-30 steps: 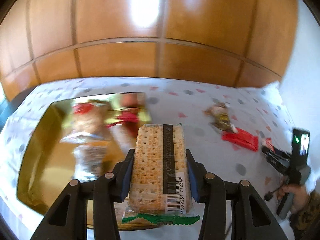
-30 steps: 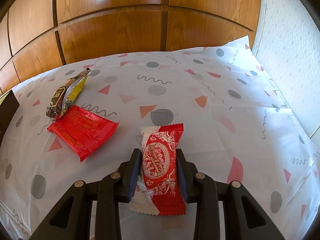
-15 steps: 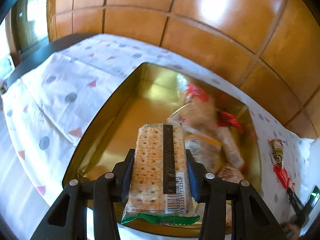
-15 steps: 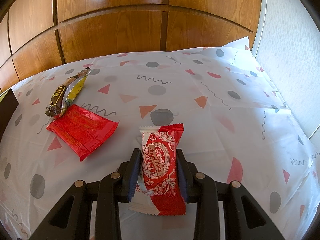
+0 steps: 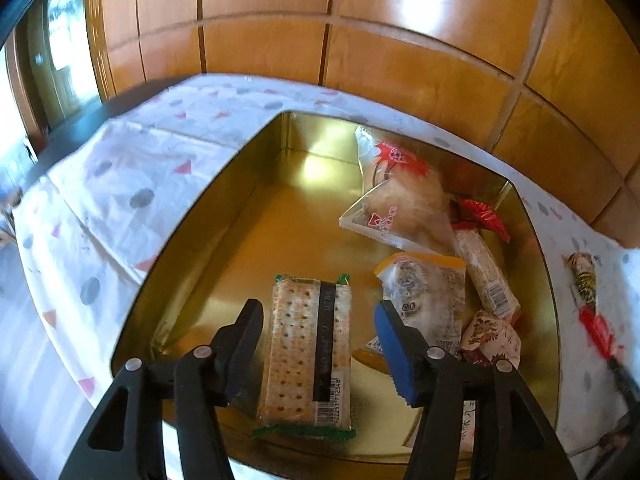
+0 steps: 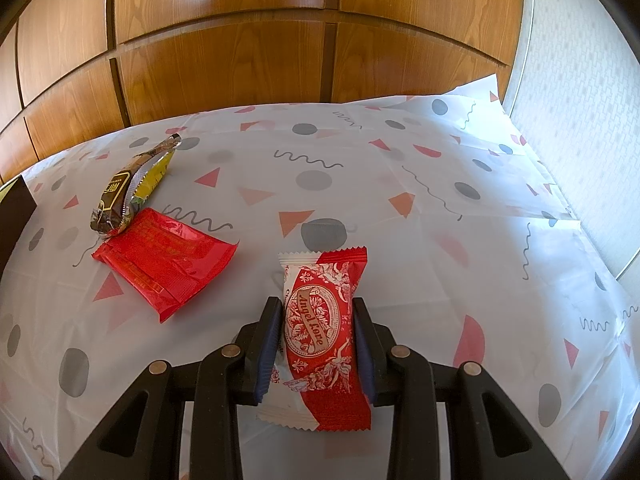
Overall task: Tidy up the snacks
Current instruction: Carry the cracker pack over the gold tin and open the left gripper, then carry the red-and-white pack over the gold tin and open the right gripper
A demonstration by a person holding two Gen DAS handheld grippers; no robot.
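Note:
In the left wrist view a gold tin point(image 5: 208, 236) lies open below me. My left gripper point(image 5: 318, 330) hangs over its near end with its jaws opening. The cracker pack point(image 5: 308, 348) lies between them on the tin floor, and gaps show on both sides of it. Several wrapped snacks point(image 5: 420, 288) fill the tin's right side. In the right wrist view my right gripper point(image 6: 316, 338) is shut on a red and white Angel Love snack point(image 6: 320, 332), just above the patterned tablecloth point(image 6: 440, 208).
A red packet point(image 6: 168, 256) and a brown and yellow bar point(image 6: 132, 188) lie on the cloth left of my right gripper. The tin's dark corner point(image 6: 12, 208) shows at that view's left edge. Wood panelling point(image 6: 280, 52) backs the table, and a white wall point(image 6: 580, 80) stands at right.
My left gripper swung left over the tin and sank toward its floor, then its jaws parted and let the cracker pack go. The right gripper and its snack have not moved.

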